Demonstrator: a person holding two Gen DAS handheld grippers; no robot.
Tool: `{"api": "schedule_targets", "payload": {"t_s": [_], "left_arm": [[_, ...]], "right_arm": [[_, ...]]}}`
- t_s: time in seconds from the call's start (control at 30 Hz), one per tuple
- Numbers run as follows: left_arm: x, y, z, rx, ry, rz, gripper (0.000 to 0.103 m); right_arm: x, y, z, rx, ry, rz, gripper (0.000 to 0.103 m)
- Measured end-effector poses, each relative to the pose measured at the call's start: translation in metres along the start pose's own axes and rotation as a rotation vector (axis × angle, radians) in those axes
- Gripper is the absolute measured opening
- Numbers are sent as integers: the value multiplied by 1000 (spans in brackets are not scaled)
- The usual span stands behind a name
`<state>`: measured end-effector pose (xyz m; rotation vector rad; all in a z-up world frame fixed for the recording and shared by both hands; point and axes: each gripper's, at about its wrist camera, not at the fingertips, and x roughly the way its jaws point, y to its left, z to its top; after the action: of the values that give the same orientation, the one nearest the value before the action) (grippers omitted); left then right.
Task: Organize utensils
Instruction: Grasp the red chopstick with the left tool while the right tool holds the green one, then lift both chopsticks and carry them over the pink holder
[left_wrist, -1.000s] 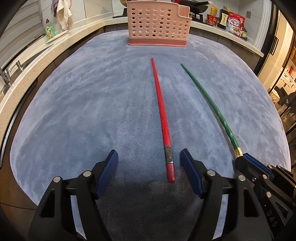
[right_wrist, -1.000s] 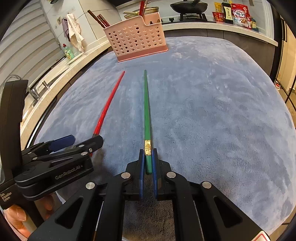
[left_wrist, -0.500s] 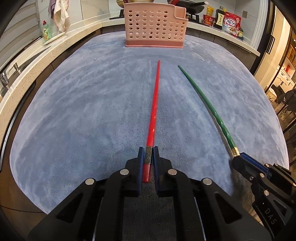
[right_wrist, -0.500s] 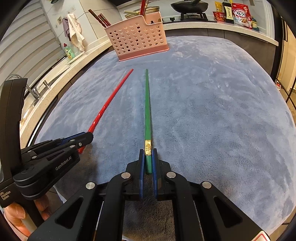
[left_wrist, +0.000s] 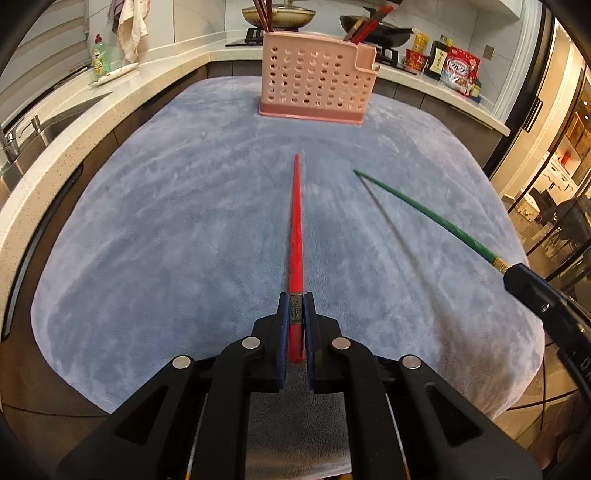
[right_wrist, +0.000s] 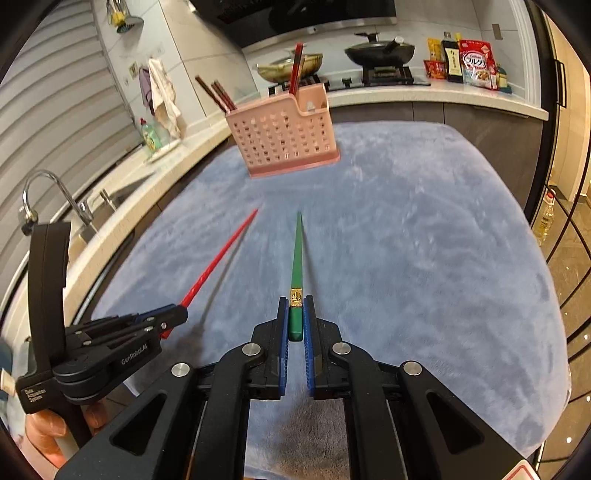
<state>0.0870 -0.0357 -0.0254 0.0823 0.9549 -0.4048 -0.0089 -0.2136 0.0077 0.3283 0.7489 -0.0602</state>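
Note:
My left gripper (left_wrist: 294, 306) is shut on the thick end of a red chopstick (left_wrist: 295, 229), which points forward above the grey-blue mat (left_wrist: 147, 240). My right gripper (right_wrist: 295, 310) is shut on the end of a green chopstick (right_wrist: 296, 254) with a gold band, also lifted off the mat. Each view shows the other tool: the green chopstick (left_wrist: 424, 214) at right, the red chopstick (right_wrist: 221, 258) at left. A pink perforated utensil holder (left_wrist: 314, 77) stands at the mat's far end with several chopsticks in it.
A stone counter with a sink and tap (right_wrist: 55, 195) runs along the left. Pans (right_wrist: 380, 51) sit on a stove behind the holder (right_wrist: 284, 136), with food packets (right_wrist: 472, 62) to the right. A person's hand (right_wrist: 44, 432) holds the left tool.
My left gripper closed on the red chopstick and lifted it off the mat. My right gripper, still shut on the green chopstick, rose too. Both sticks now point toward the holder.

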Motion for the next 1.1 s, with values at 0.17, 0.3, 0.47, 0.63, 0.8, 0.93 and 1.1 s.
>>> {"api": "schedule_targets", "payload": {"t_s": [0.17, 0.3, 0.47, 0.63, 0.8, 0.93, 1.1], "left_arm": [[-25, 4, 19, -7, -60, -15, 7], [-43, 6, 40, -4, -119, -18, 7], [-58, 10, 69, -5, -177, -17, 7], [-68, 12, 98, -3, -225, -25, 7], [-75, 13, 122, -5, -247, -45, 7], [-81, 13, 144, 2, -272, -58, 7], [-89, 9, 175, 20, -314, -57, 7]], "right_arm": [[-22, 1, 26, -1, -69, 12, 7], [-36, 4, 49, -16, -124, 14, 7], [-47, 8, 80, -24, -187, 27, 7], [-52, 14, 106, -40, -235, 31, 7], [-52, 16, 126, -32, -261, 52, 7], [-51, 14, 141, -11, -272, 84, 7], [-45, 16, 171, 6, -292, 121, 7]]}}
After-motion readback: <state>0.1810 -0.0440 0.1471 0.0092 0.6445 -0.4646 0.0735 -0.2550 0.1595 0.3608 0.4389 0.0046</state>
